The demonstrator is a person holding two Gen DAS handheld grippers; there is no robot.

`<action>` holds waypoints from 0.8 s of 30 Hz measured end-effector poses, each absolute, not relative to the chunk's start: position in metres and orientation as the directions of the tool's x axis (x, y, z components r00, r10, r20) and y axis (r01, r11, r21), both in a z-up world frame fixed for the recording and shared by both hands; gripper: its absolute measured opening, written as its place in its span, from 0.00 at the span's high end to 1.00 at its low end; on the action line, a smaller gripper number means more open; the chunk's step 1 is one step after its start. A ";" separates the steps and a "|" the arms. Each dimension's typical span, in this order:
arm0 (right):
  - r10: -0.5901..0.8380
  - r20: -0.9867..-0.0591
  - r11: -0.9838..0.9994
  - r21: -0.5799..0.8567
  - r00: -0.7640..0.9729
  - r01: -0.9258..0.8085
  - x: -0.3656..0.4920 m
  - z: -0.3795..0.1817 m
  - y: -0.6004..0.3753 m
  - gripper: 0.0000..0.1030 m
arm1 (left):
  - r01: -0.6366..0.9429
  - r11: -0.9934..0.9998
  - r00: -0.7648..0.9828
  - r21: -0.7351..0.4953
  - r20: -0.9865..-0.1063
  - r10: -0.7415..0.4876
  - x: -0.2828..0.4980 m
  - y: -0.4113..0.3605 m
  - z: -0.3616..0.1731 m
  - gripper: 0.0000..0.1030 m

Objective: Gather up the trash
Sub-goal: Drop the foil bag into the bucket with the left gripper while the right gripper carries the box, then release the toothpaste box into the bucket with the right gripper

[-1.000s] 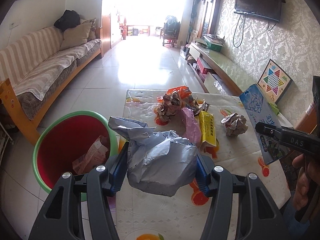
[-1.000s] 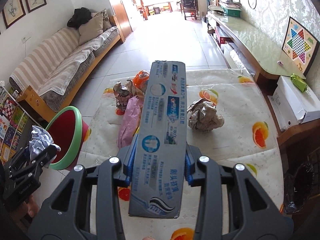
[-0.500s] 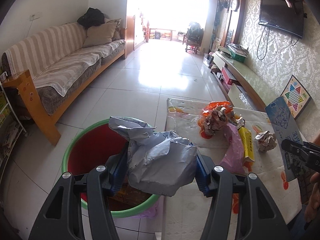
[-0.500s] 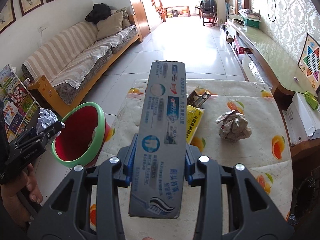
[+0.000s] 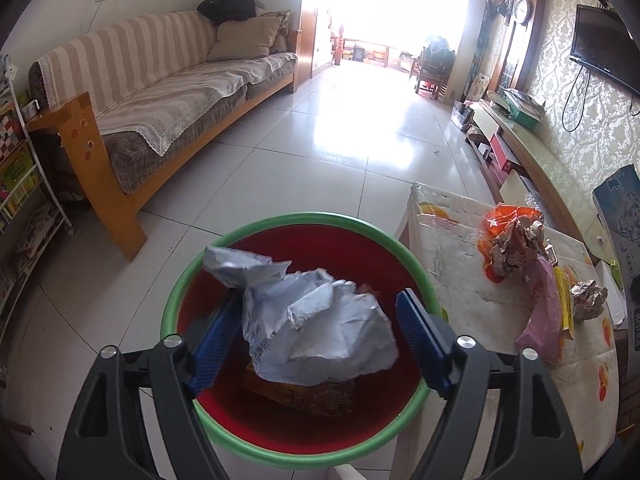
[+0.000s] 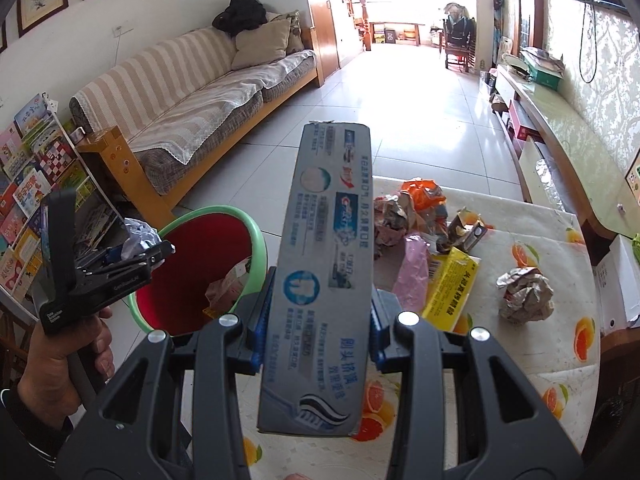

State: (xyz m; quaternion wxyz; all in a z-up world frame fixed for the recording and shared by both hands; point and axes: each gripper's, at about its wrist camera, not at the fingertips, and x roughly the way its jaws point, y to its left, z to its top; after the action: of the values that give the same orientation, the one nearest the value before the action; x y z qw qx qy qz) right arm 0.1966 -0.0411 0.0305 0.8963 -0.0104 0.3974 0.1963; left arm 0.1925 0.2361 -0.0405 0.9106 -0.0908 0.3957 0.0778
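The table (image 6: 520,360) with its fruit-print cloth is off to my right now, where a moment ago it lay straight ahead of my left gripper; I have swung both hands toward the bin (image 5: 298,224), which stands on the floor against the table's left edge. Its red inside now fills the view under my left gripper (image 5: 316,328), with older trash at the bottom.

My right gripper (image 6: 316,316) is clamped partway closed on the long toothpaste box (image 6: 326,264), which sticks out forward over the table's left edge, not yet above the bin.

My left jaws are opening: the right pad has come clear of the grey wrapper (image 5: 316,320), while the left pad looks to be just touching it. The wrapper sits between them directly over the bin, so I judge it is about to drop in.

Left on the table, near its far left corner: a pink bag (image 6: 414,276), a yellow packet (image 6: 450,288), foil wads (image 6: 524,294).
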 end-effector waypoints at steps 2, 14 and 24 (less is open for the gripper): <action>0.356 -0.713 0.915 0.136 0.604 -0.379 0.199 0.032 -0.030 0.64 | -0.223 0.968 0.680 -0.115 -0.730 0.070 0.190 0.239 -0.042 0.14; 0.486 -0.704 0.821 0.166 0.517 -0.546 0.212 0.025 0.048 0.64 | -0.319 0.940 0.702 -0.120 -0.696 0.149 0.142 0.273 -0.037 0.10; 0.503 -0.752 0.753 0.139 0.426 -0.643 0.226 -0.012 0.131 0.64 | -0.377 0.918 0.709 -0.121 -0.675 0.201 0.106 0.311 -0.027 0.10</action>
State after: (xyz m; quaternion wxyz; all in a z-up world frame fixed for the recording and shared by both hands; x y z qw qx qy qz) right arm 0.2257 0.1310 -0.0123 0.8402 -0.0850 0.4129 0.3410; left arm 0.1059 0.3113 -0.0274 0.9158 -0.1261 0.3471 0.1578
